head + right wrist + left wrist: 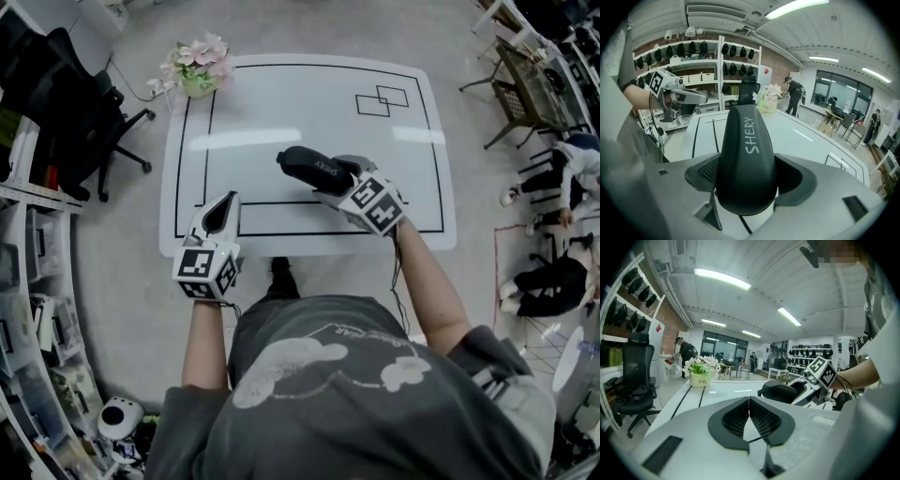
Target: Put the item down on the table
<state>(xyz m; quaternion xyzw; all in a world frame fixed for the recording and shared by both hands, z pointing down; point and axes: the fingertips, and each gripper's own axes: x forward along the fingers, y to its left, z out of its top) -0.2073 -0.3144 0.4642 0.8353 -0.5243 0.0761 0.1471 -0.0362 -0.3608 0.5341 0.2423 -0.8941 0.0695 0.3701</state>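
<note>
My right gripper has its jaws spread wide and clamped on the black glasses case, which fills the gap between the pads and sticks out past the tips, white lettering up. My left gripper has its jaws closed together on nothing and hangs over the near edge at about 7 o'clock. The case is over the near middle of the white desk, inside the black taped rectangle. From the left gripper view it looks to be carried a little above the surface rather than resting on it. So I judge the carry to be nearly done, while the lowering, the release and the pull-away are all left. The desktop is glossy, flat and mostly bare. A pot of pink flowers stands at 11 o'clock, and two overlapping taped boxes are marked at 1 o'clock, both well apart from the case. Off the desk, a black office chair stands at 10 o'clock and cluttered shelving runs along 9 o'clock. People sit on the floor at 3 o'clock. The room is a wide, strip-lit workshop.
</note>
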